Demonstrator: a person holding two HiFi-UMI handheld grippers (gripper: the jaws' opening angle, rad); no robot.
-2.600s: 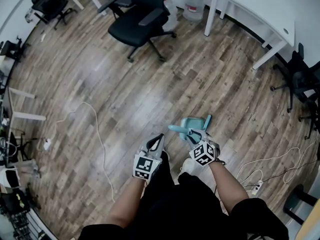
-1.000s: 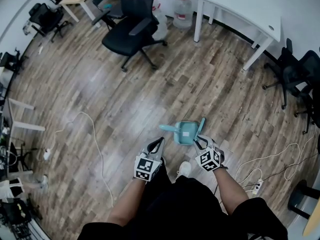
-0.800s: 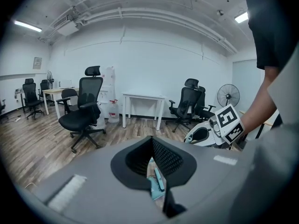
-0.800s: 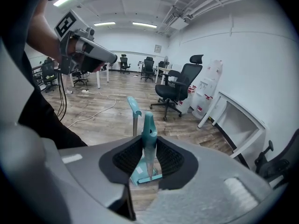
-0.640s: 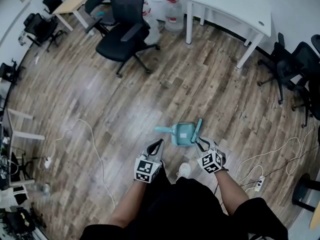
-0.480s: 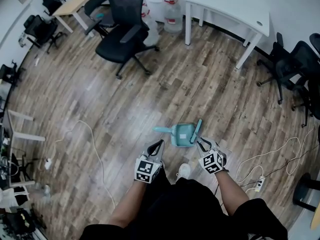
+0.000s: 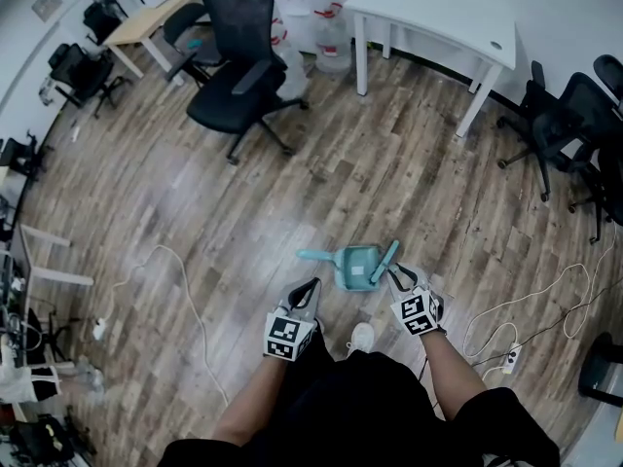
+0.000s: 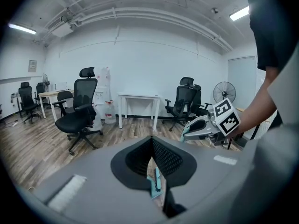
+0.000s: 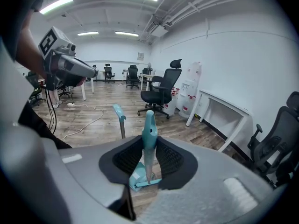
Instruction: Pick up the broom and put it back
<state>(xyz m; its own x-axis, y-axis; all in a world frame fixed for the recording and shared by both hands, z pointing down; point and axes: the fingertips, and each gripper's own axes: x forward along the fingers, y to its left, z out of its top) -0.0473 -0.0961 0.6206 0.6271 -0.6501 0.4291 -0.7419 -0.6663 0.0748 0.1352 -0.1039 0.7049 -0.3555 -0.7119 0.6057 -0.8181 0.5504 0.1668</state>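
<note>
Task's thing: the teal plastic broom set with its pan [image 7: 358, 266] is hanging clear of the wood-plank floor [image 7: 243, 183], just ahead of the person's feet. It is being carried by its flat teal handle [image 9: 149, 125].
Second handle: a grey rod with a teal cap [image 7: 313, 255] is sticking out from the pan toward the left side.
Right gripper [image 7: 399, 278]: its jaws are clamping on the flat handle. They are standing partway apart around it, and the handle is rising upright between them.
Left gripper [image 7: 309, 288]: its jaws are meeting at the tips and holding nothing. It is riding beside the right one, apart from the broom set.
Done: the pick-up is looking finished, since the set is hanging off the floor in a firm grip.
Left: the putting back is still waiting. No view is showing a storage spot, so carrying, setting down and letting go all seem to remain.
Change: the white desk [image 7: 438, 13] and the black office chair [image 7: 238, 76] are sitting lower and nearer in the head view than before, so the person seems to be walking toward them. The set is still hanging from the right gripper in much the same way.
</note>
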